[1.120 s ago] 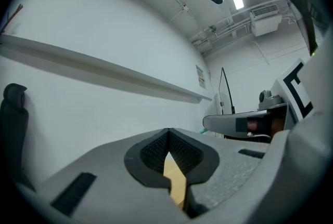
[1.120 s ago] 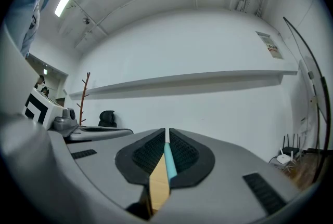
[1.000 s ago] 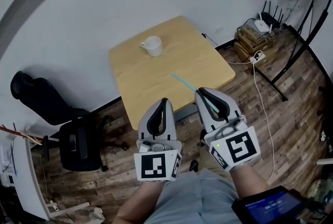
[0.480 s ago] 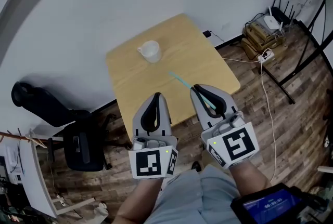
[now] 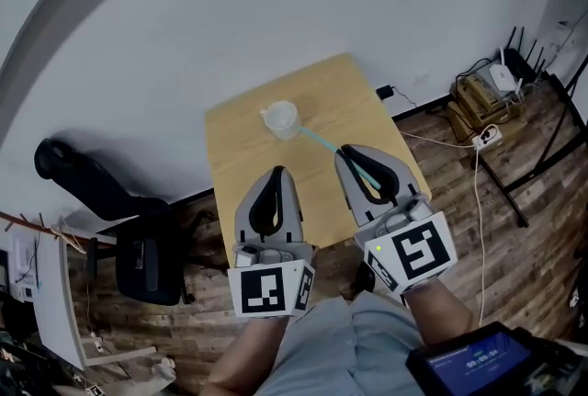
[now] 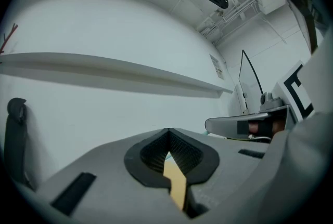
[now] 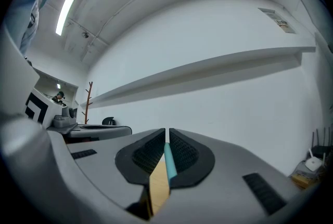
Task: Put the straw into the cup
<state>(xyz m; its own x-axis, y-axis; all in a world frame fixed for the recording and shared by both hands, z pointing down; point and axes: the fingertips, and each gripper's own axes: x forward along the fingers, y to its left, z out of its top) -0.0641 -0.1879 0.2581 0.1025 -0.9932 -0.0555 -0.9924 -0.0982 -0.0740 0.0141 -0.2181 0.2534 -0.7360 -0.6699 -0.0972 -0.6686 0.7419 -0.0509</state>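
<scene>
A white cup (image 5: 283, 119) stands on the far part of the small wooden table (image 5: 239, 155). My right gripper (image 5: 344, 151) is shut on a light blue straw (image 5: 323, 143), whose free end reaches toward the cup's right side. In the right gripper view the straw (image 7: 168, 162) lies pinched between the dark pads. My left gripper (image 5: 278, 172) is held over the table's near half, shut with nothing in it. The left gripper view shows its jaws together (image 6: 167, 133), with only a strip of tabletop between them.
A black office chair (image 5: 138, 247) stands left of the table. A white wall is behind the table. On the wooden floor at the right lie a power strip (image 5: 485, 136), cables, a router (image 5: 507, 77) on boxes, and a black stand.
Both grippers moved forward toward the cup. The straw's tip, which was well short of the cup, now reaches close to its right side.
</scene>
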